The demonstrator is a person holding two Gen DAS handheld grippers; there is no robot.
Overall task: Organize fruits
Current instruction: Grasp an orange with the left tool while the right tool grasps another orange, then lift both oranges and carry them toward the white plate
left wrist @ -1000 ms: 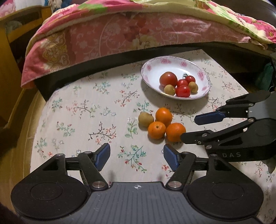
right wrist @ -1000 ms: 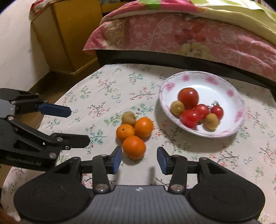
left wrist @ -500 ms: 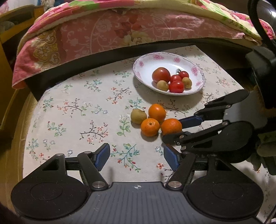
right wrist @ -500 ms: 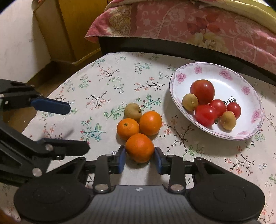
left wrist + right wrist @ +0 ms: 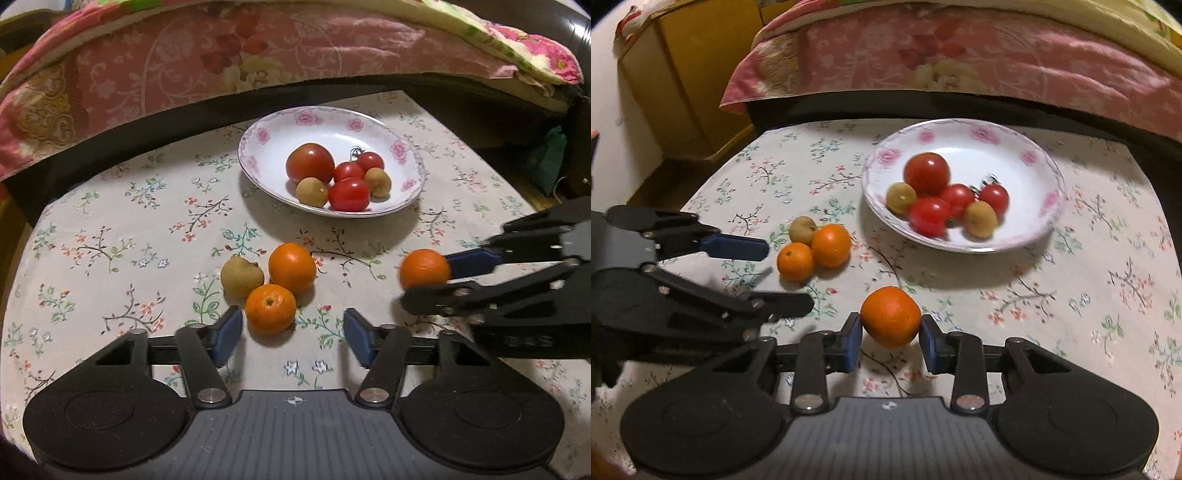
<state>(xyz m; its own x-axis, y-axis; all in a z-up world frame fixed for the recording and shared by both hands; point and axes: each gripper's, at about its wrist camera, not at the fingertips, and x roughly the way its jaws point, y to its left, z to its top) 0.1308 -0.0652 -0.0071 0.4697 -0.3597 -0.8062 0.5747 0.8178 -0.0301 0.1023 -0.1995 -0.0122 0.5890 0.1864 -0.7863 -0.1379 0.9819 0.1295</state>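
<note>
Since earlier frame our right gripper [image 5: 891, 338] clamped, lifted orange [image 5: 890, 316] off pile; left gripper [image 5: 291, 334] narrowing, ungripped, around next orange [image 5: 270, 308]; plate [image 5: 402, 201] next.

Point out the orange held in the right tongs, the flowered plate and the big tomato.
Round orange in right tongs [image 5: 891, 316], right wrist view, front skin.
White pink-flowered plate [image 5: 1049, 201], right wrist view, right rim.
Large red tomato [image 5: 926, 173], right wrist view, middle.
</note>
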